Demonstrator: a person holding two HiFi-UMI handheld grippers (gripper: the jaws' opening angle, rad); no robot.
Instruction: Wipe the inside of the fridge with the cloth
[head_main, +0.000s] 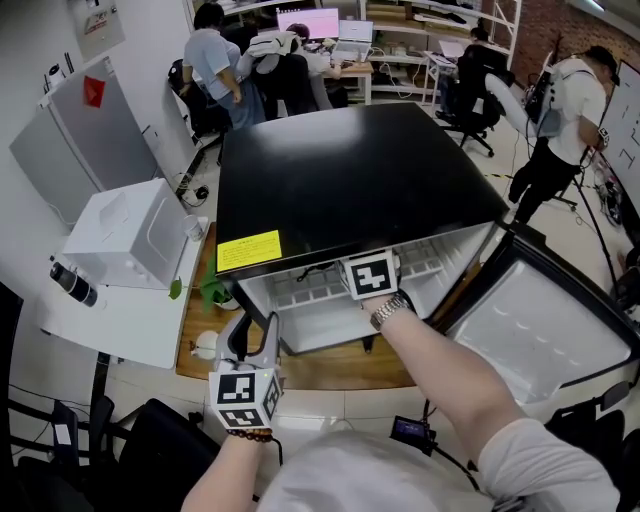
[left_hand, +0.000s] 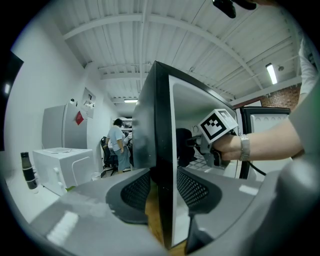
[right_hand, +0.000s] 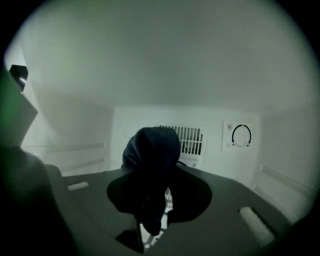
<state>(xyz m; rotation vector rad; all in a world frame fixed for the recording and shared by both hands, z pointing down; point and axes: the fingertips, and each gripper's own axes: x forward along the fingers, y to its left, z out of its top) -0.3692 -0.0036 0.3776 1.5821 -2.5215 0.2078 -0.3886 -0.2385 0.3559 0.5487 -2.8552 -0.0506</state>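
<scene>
The small black-topped fridge (head_main: 350, 180) stands with its door (head_main: 540, 325) swung out to the right. My right gripper (head_main: 370, 278) reaches into the white interior (right_hand: 150, 80) and is shut on a dark bunched cloth (right_hand: 151, 150). In the right gripper view the gripper (right_hand: 157, 197) holds the cloth in front of the back-wall vent (right_hand: 192, 140), apart from the wall. The cloth (left_hand: 183, 146) also shows in the left gripper view. My left gripper (head_main: 255, 328) straddles the front edge of the fridge's left wall (left_hand: 161, 130), with its pads (left_hand: 136, 192) closed against both sides.
A thermostat dial (right_hand: 241, 136) sits right of the vent. A white box (head_main: 130, 235) and a dark bottle (head_main: 72, 283) stand on the white table at left. A green item (head_main: 215, 290) lies by the fridge's left corner. People (head_main: 215, 60) work at desks behind.
</scene>
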